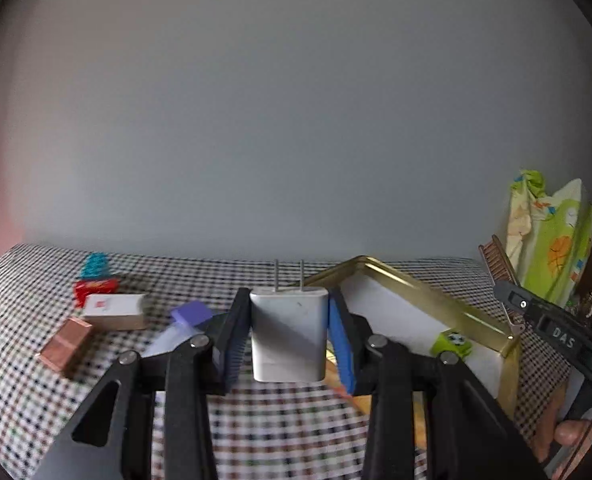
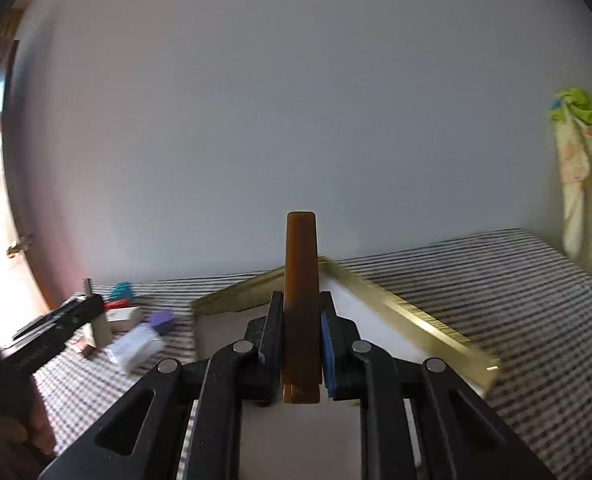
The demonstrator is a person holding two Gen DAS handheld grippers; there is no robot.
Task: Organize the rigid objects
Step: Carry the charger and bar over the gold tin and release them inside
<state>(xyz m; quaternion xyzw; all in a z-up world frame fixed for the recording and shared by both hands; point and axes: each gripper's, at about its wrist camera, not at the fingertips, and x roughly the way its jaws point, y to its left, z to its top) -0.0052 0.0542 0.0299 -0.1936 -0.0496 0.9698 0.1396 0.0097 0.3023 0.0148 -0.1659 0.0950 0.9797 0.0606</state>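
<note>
Charger clamped above checked cloth; gold-rimmed tray just right.

A room in a home: a table draped in a checked cloth stands against a plain grey wall. Small household items lie scattered at the left of the frame, while patterned green-and-yellow fabric hangs at the right edge. A gold-rimmed tray sits on the cloth at centre right.
</note>
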